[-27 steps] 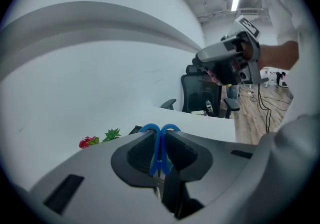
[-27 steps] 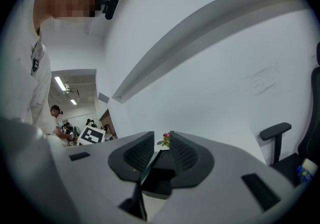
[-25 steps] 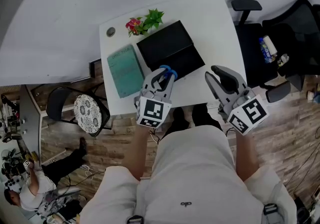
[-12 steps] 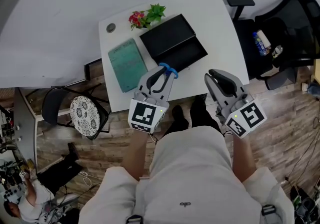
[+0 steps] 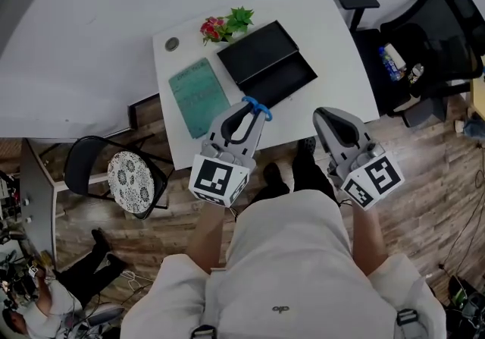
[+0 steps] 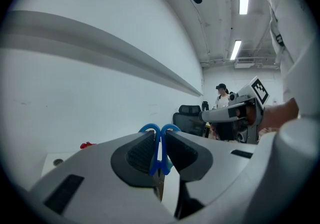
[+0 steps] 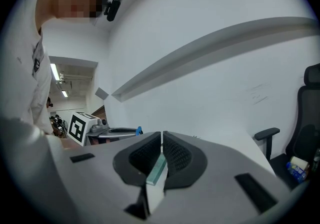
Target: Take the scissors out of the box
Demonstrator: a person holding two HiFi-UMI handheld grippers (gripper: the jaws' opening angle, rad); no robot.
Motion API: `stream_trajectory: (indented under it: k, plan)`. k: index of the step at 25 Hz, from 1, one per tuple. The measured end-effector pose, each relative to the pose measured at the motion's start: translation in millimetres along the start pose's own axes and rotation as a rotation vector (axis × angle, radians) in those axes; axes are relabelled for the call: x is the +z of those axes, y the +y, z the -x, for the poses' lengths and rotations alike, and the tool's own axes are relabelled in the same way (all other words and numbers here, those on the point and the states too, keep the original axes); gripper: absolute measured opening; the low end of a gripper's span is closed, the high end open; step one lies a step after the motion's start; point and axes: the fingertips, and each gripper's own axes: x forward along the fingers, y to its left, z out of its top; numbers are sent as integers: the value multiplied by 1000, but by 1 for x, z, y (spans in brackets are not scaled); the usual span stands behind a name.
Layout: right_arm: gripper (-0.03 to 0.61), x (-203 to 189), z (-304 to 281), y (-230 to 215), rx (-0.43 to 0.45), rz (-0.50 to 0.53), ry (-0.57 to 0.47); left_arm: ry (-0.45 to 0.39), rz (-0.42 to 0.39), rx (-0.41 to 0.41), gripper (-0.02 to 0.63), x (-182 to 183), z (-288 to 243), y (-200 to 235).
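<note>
Left tongs [image 6: 159,154] around blue scissors [image 6: 160,131]

Blue scissors [image 5: 258,108], black box [image 5: 265,64], teal notebook [image 5: 198,96], white table [image 5: 326,34].

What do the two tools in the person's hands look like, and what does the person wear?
Both the left tool and right tool are grey, with curved jaws, black ribbed pads and a white cube of black square markers. The right tool's jaws are closing, empty. The person's top is light.
</note>
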Motion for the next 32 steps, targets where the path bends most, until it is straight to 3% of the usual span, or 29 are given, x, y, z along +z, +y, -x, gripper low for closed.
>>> stream_trajectory:
  k: [12, 32]
  plan:
    - [6, 2, -3, 26, 7, 50, -4, -75, 34, -1, 80, 15, 31, 1]
    - [5, 6, -4, 26, 19, 97, 18, -104, 50, 13, 80, 22, 32, 1]
